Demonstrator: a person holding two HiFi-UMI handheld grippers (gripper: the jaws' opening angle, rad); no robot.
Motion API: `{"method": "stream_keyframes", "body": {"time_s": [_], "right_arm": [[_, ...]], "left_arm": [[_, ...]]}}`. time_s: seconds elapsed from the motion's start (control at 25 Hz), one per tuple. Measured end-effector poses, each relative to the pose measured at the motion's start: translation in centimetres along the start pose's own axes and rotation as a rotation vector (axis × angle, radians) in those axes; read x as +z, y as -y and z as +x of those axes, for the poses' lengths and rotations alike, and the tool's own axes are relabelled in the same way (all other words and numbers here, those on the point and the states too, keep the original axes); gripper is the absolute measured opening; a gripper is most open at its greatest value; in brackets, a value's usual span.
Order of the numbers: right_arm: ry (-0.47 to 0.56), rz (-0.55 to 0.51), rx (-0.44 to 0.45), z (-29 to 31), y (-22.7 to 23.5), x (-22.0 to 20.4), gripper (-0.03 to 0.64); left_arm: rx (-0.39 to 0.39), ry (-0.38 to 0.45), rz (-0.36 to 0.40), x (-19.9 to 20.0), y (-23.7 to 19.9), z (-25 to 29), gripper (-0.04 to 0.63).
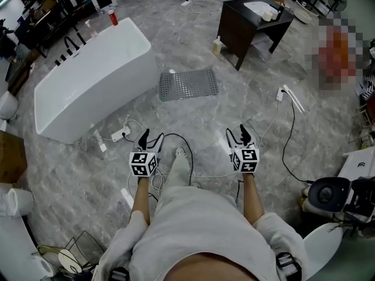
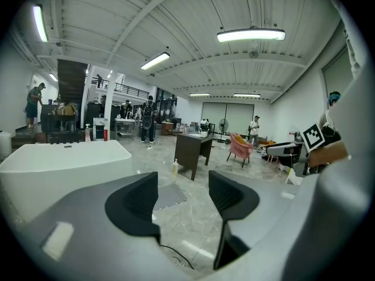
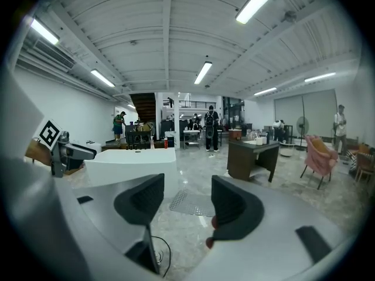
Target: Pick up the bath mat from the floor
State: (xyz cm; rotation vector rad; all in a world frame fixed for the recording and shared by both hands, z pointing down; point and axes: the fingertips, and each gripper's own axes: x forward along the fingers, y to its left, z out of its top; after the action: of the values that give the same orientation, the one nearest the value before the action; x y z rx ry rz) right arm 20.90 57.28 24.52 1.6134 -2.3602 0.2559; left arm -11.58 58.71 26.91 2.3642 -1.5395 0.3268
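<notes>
Far left: white bathtub (image 1: pixel 88 81) lies at an angle on the grey marble floor (image 1: pixel 234 107), with a red bottle (image 1: pixel 113 18) standing on its far rim. A white power strip (image 1: pixel 120 134) lies on the floor just off the tub's near corner, and cables trail away from it.

Left tool (image 1: pixel 151 139): held low in front of us, pointing away and slightly down. Released, its jaws stand apart with nothing between them. In the left gripper view we see only floor and the mat through the gap.

Centre: bath mat (image 1: pixel 188 84), grey and perforated, lies flat on the floor, ahead of both tools and well apart from them. Its long axis runs left to right across the head view, the right end tipped slightly farther from us. The left short end points toward the tub and sits near its corner; the right end points toward the vanity.

Right tool (image 1: pixel 237 134): level with the left one, pointing the same way. Jaws likewise apart and empty, and the mat shows through the gap in the right gripper view.

Right: dark vanity (image 1: pixel 252 25) beyond the mat, with a pale bottle (image 1: pixel 217 45) on the floor at its left side.
</notes>
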Motion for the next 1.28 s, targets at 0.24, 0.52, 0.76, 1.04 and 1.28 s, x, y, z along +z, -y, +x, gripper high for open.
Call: {"method": "stream_keyframes", "body": {"time_s": [0.24,0.52,0.76,1.04,1.28], "right_arm": [[-0.014,-0.012,-0.005,4.8,1.1,0.9,0.255],[-0.031,-0.016,-0.009,12.1,1.9,3.8,0.255],[-0.037,-0.028,-0.005,18.0,1.9,6.2,0.255],[-0.042,-0.035,-0.017,23.8,2.6,8.6,0.254],[-0.049,-0.032,-0.028,28.2,2.6,9.9,0.255]], "left_arm": [[-0.004,-0.004,-0.016,0.8,-2.8,4.4,0.272],[-0.015,-0.01,-0.026,3.5,-7.1,10.3,0.272],[-0.015,-0.012,-0.035,5.6,-11.3,14.5,0.272],[-0.03,-0.021,-0.039,7.8,-15.2,19.3,0.272],[-0.053,-0.028,-0.029,9.4,-18.1,22.8,0.271]]}}
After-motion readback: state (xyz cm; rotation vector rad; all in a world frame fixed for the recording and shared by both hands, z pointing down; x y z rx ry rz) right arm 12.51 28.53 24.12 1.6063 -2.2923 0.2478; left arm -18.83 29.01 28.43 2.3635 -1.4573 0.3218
